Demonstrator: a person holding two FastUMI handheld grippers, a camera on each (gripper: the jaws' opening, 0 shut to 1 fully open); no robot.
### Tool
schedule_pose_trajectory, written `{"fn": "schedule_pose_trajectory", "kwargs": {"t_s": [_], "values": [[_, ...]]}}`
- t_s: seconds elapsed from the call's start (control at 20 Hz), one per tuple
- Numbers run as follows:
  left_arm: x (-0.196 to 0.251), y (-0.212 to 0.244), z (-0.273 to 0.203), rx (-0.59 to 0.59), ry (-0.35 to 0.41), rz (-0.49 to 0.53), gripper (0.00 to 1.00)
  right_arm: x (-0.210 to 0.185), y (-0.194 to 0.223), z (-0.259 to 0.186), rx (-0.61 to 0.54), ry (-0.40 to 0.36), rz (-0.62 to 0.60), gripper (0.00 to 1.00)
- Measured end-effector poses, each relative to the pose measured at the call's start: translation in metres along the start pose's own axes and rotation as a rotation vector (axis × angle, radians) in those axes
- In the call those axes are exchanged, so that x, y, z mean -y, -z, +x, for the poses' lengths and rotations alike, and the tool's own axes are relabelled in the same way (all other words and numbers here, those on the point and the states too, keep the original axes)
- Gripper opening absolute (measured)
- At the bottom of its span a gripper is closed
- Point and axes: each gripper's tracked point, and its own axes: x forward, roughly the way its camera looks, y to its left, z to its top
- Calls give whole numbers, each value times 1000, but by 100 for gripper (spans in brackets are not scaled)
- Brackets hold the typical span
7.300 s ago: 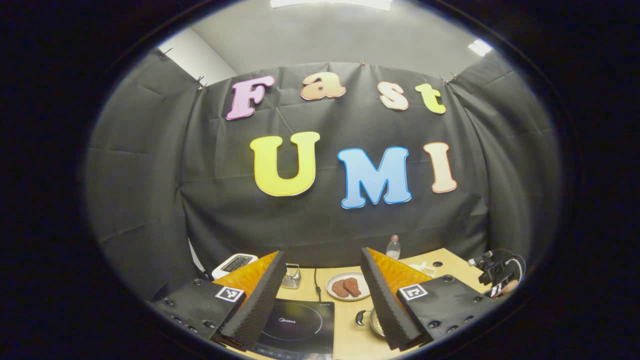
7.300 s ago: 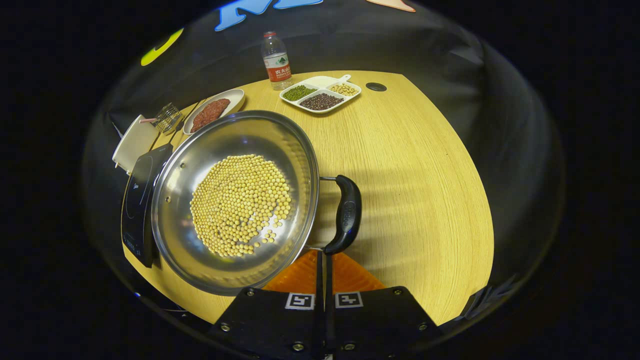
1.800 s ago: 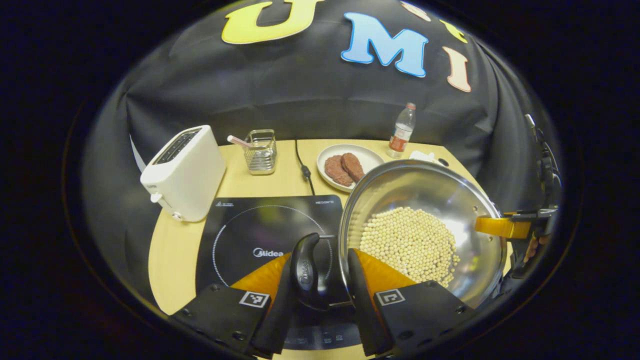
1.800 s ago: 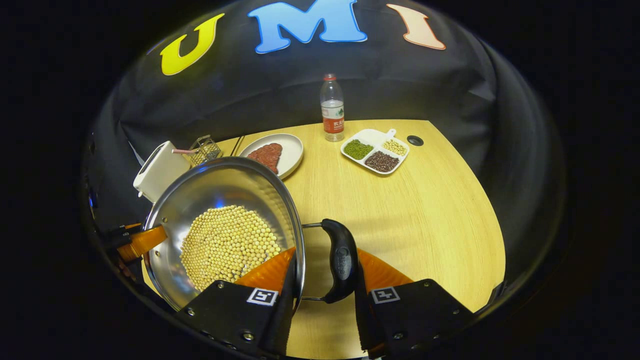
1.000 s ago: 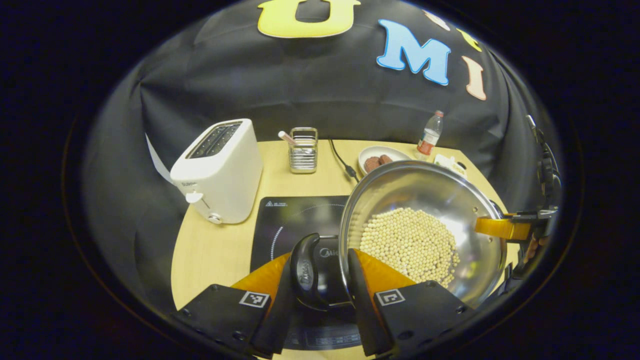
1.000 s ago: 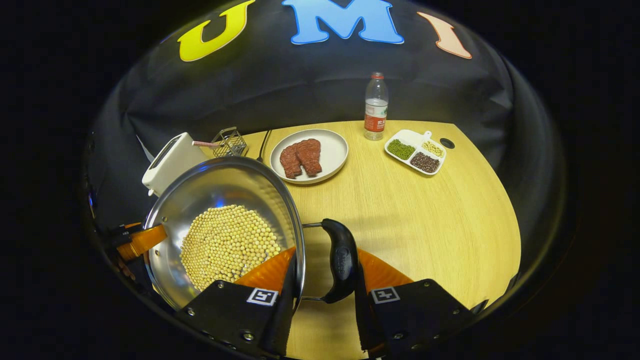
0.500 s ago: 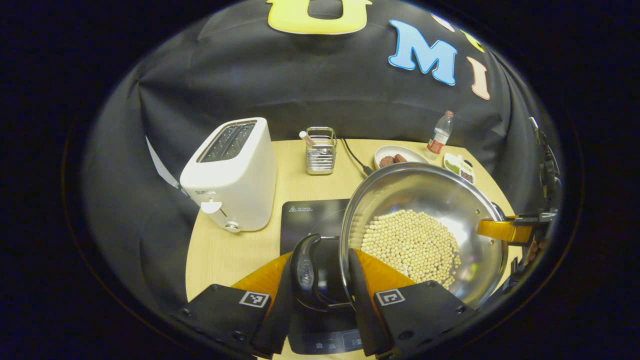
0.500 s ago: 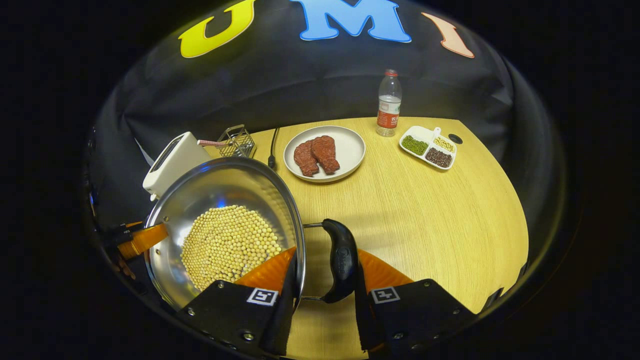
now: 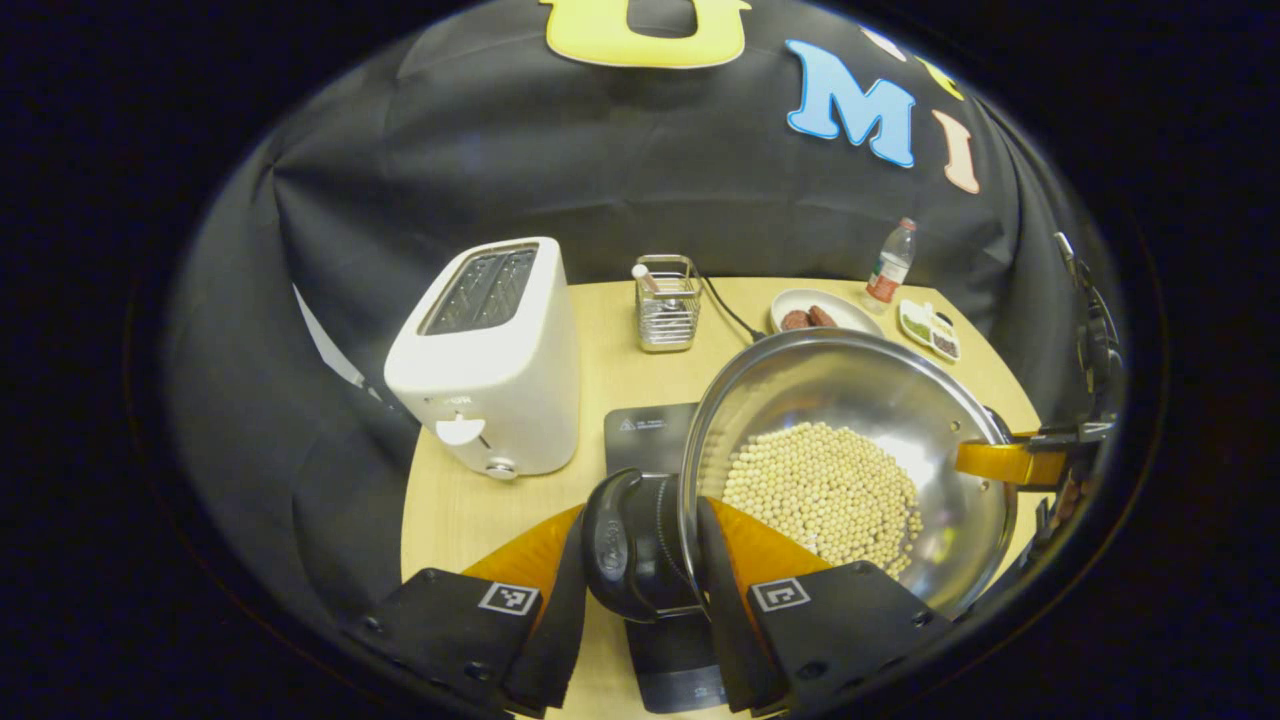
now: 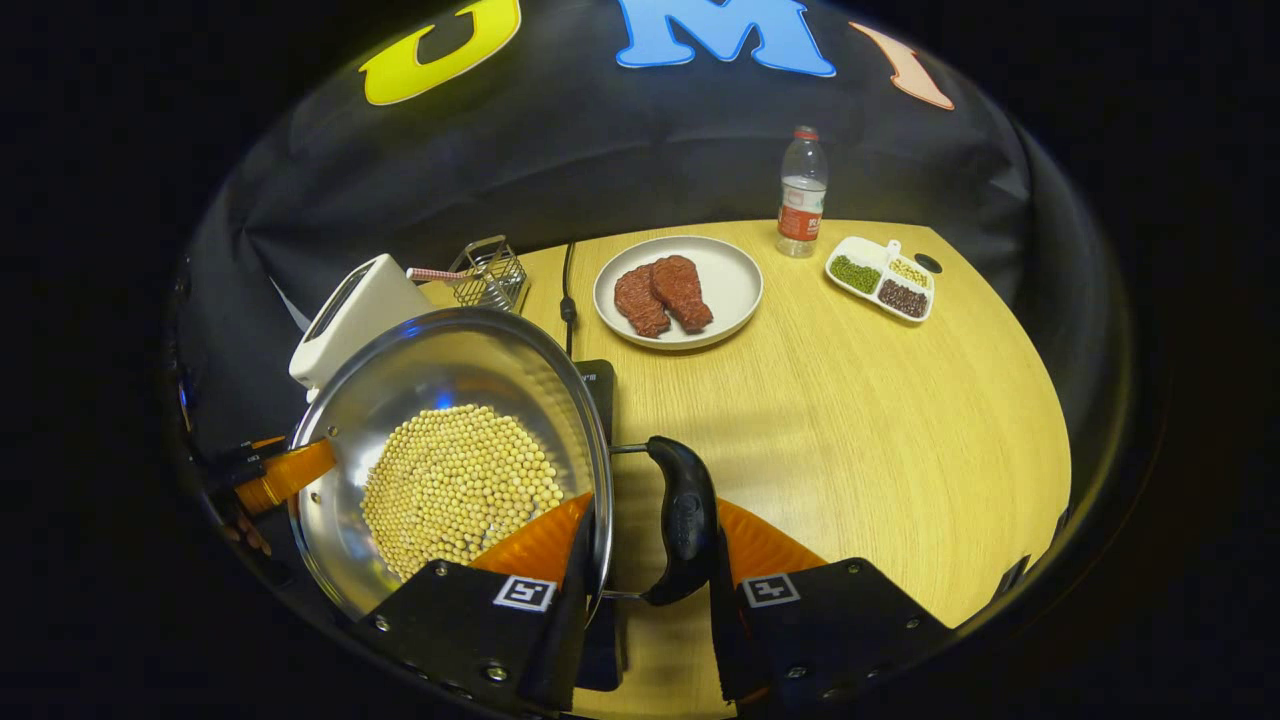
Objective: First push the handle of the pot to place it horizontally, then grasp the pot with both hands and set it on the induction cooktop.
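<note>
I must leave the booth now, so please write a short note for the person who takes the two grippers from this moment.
Left gripper: shut on the pot's left handle.
Right gripper: shut on the right handle.
Pot, with beans inside, is held over the cooktop, which lies in front of the toaster. Whether the pot touches the cooktop cannot be told.
Done: both handles grasped, pot brought over the cooktop.
Left: center it, set it down level, open both grippers.
</note>
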Motion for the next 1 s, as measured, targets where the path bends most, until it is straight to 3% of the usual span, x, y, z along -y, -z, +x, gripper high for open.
{"fn": "schedule_pose_trajectory", "kwargs": {"t_s": [0.75, 0.9, 1.0], "values": [[-19, 19, 29, -9, 30, -6, 63, -12, 13, 23, -15, 44, 24, 53], [-21, 19, 27, 3, 34, -24, 60, -12, 12, 25, 0, 39, 23, 53], [-25, 21, 27, 4, 33, -49, 63, -14, 8, 27, 14, 20, 20, 53]]}}
